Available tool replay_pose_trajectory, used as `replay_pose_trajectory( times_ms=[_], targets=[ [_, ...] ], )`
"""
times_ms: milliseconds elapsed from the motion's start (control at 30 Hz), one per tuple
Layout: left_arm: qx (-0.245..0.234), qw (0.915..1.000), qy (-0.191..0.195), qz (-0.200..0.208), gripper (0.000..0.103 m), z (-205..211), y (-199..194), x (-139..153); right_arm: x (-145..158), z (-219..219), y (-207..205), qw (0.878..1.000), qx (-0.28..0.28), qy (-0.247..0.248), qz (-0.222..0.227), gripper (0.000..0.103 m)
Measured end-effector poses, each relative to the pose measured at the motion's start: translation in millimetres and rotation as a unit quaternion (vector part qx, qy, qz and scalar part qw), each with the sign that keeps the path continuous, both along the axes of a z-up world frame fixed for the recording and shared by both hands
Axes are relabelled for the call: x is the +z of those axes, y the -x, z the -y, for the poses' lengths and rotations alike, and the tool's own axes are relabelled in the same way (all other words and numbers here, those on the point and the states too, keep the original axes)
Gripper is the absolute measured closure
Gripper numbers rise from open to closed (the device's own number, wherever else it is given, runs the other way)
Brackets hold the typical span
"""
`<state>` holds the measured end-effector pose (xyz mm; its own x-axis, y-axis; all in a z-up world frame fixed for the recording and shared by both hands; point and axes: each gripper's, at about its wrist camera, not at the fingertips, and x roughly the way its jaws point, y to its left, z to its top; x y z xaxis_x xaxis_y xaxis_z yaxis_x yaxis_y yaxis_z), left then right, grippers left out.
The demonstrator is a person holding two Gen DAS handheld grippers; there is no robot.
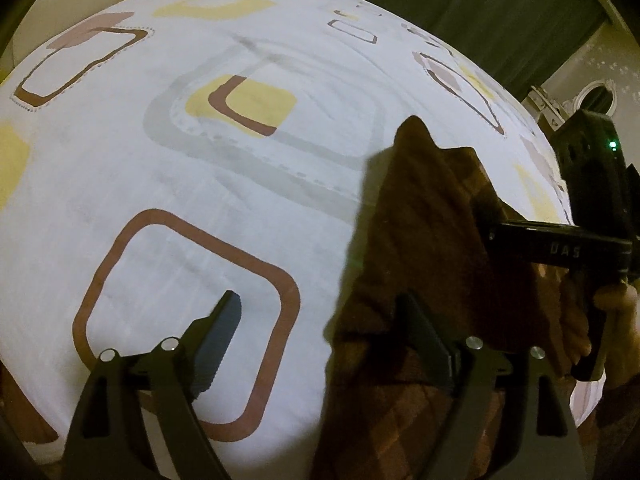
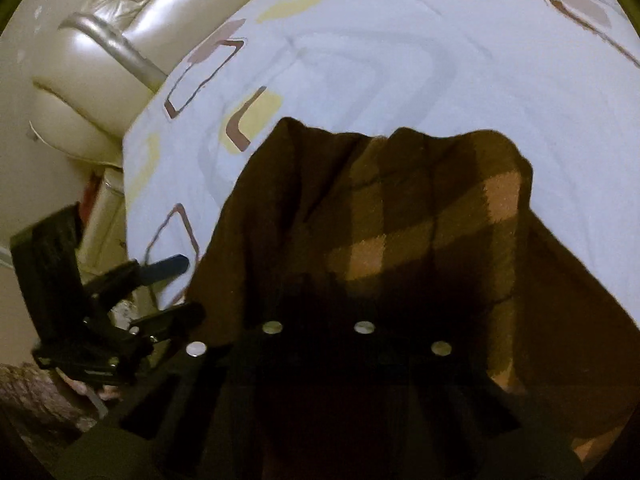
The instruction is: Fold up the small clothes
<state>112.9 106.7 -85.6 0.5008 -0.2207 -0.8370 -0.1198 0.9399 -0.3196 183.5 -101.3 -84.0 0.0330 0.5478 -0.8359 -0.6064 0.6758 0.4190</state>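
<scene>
Right gripper [image 2: 316,292] clamped — fingertips lost in brown cloth [image 2: 400,208]; left gripper [image 1: 320,316] gapes, empty.

The dark brown checked cloth [image 2: 420,216] drapes over the right gripper's [image 2: 320,300] fingertips — they're lost in shadow. In the left wrist view, the cloth runs off the bottom edge — the white patterned bedsheet [image 1: 200,184] blurs far off.

Both grippers were matte black: the left gripper [image 1: 316,316] had ridged finger pads and silver pivot pins; the right gripper [image 1: 560,248] bore pale "DAS" lettering and a green light.
</scene>
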Motion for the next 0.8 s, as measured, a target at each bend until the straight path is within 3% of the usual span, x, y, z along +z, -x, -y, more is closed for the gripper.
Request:
replay_pose_trajectory(
  times_ms=[200, 300, 367, 500, 633, 800],
  targets=[
    [-0.002, 1.0, -0.005, 0.002, 0.021, 2.7, 0.5, -0.7, 21.9, 14.2, -2.6, 0.995, -0.062, 0.0, 0.078, 0.101],
    [-0.003, 1.0, -0.007, 0.003, 0.021, 3.0, 0.3, -1.1, 10.1, 19.4, -8.4, 0.992, -0.077, 0.043, 0.089, 0.101],
    [-0.005, 0.9999, -0.009, 0.004, 0.021, 3.0, 0.4, -1.2, 3.9, 23.5, -12.5, 0.992, -0.09, 0.044, 0.073, 0.1],
    [-0.005, 1.0, 0.003, 0.004, 0.021, -1.9, 1.7, -0.1, 25.1, 34.1, -5.1, 0.988, -0.14, -0.006, 0.072, 0.091],
    [0.027, 0.9992, 0.026, 0.011, 0.021, -21.9, 7.3, 6.1, 46.9, 34.9, 33.3, 0.987, -0.126, -0.079, 0.065, 0.085],
    [0.025, 0.9995, 0.013, 0.011, 0.021, -32.2, 8.1, 8.7, 32.9, 34.7, 80.8, 0.983, -0.126, -0.133, 0.009, 0.085]
  ],
)
